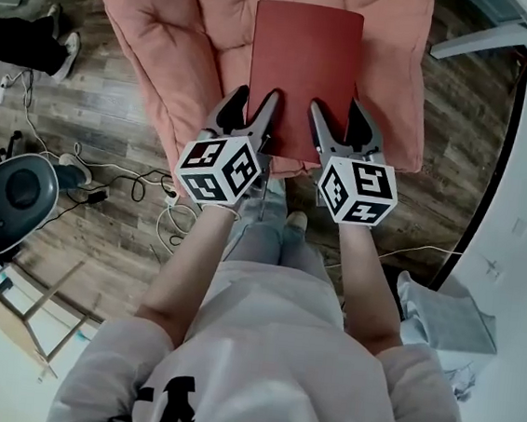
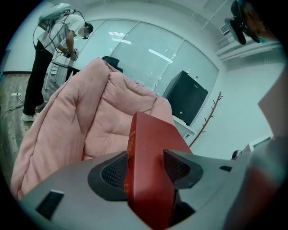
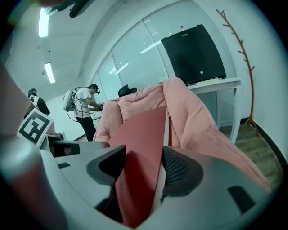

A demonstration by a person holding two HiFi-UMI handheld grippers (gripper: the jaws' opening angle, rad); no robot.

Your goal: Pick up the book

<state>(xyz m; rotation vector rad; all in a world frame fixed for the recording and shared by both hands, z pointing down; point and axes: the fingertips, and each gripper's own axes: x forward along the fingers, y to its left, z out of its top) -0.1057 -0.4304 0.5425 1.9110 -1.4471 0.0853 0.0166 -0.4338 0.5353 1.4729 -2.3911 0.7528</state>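
Jaws of the left gripper (image 1: 256, 100) are clamped on the red book (image 1: 304, 64) at its 7 o'clock corner, and those of the right gripper (image 1: 336, 110) at 5 o'clock. The book is held over the pink cushion (image 1: 171, 18), toward 12 o'clock.

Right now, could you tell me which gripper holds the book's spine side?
The left gripper: the lettered spine of the book sits between its jaws; the right gripper clamps the white page edges.
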